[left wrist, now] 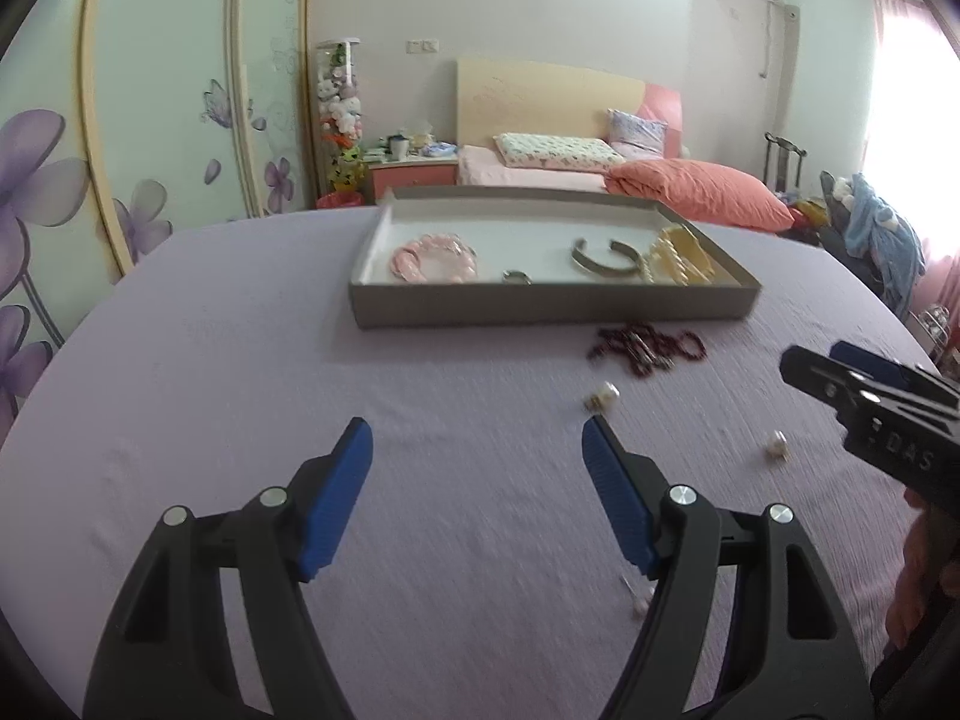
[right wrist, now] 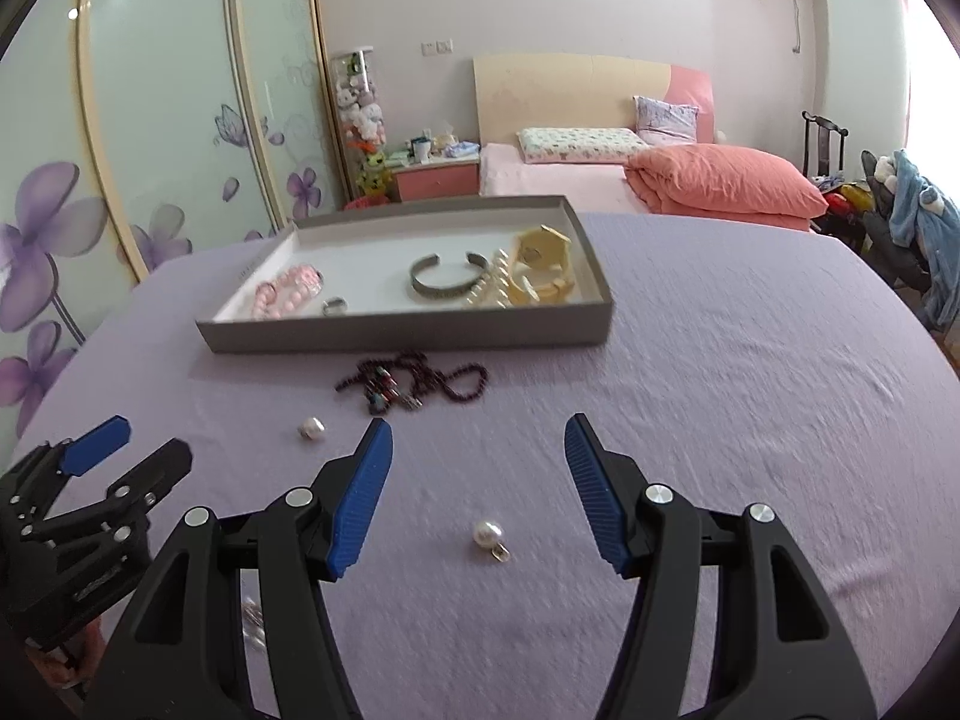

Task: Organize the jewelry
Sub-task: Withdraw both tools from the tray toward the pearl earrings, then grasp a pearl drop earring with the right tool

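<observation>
Nearest the right wrist camera, the right gripper [right wrist: 478, 450] hangs over the lilac tablecloth [right wrist: 720, 420] with its blue fingers spread wide and nothing between them; a pearl pendant [right wrist: 489, 537] lies on the cloth within that gap. The left gripper [left wrist: 477, 450] is likewise spread wide and empty, just short of a second pearl piece [left wrist: 602, 397]. A further small pearl item [right wrist: 255, 630] lies close beside the right gripper's left finger, too hidden to identify.

Farther out, a dark red bead necklace [right wrist: 414, 387] lies loose on the cloth, just in front of the tray but outside it.

The shallow grey tray [right wrist: 408, 339], white inside, holds a pink bead bracelet [right wrist: 288, 294] at its left end, a small silver ring [right wrist: 335, 305] beside that, an open silver cuff bangle [right wrist: 450, 285] in the middle, and at the right a pearl strand [right wrist: 489, 285] touching a cream-yellow hair clip [right wrist: 543, 270].

Beyond the table stand a bed [right wrist: 540, 174] with an orange quilt [right wrist: 726, 180], a pink nightstand [right wrist: 435, 177], and wardrobe doors [right wrist: 150, 150] printed with purple flowers.
</observation>
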Tool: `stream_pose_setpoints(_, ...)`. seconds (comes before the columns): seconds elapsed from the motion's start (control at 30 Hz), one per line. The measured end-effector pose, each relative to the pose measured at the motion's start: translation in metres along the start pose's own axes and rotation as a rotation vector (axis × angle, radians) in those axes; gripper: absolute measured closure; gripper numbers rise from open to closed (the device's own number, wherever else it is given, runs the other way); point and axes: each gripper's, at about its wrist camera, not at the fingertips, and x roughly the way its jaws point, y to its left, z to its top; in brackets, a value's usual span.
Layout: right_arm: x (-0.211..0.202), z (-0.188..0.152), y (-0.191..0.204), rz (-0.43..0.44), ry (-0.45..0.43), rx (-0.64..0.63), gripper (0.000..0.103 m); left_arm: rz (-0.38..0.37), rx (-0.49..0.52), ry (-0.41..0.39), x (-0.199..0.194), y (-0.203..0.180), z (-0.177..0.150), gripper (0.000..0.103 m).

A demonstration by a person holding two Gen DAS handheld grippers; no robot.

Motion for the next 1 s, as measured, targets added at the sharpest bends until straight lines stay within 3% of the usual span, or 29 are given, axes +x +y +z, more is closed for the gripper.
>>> stream_pose_setpoints(0.3,0.009,-0.019,-0.015,-0.045,0.093,-0.018,0.044,-0.024,0.047,0.018,-0.015,-0.023,-0.016,0.032)
stream_pose_setpoints(0.53,0.018,-0.028,-0.016,-0.037,0.152,-0.036,0.058,-0.007,0.076,0.1,-0.003,-0.038,-0.03,0.032)
stream_pose_setpoints(0.8,0.027,-0.027,-0.012,-0.018,0.198,-0.051,0.075,-0.006,0.056,0.122,0.003,-0.037,-0.031,0.032)
stream_pose_setpoints(0.87,0.027,-0.027,-0.009,-0.013,0.198,-0.063,0.085,-0.007,0.054,0.124,0.004,-0.037,-0.031,0.032)
stream_pose_setpoints(1.0,0.021,-0.031,-0.006,-0.02,0.197,-0.085,0.089,-0.011,0.048,0.121,0.003,-0.036,-0.032,0.032)
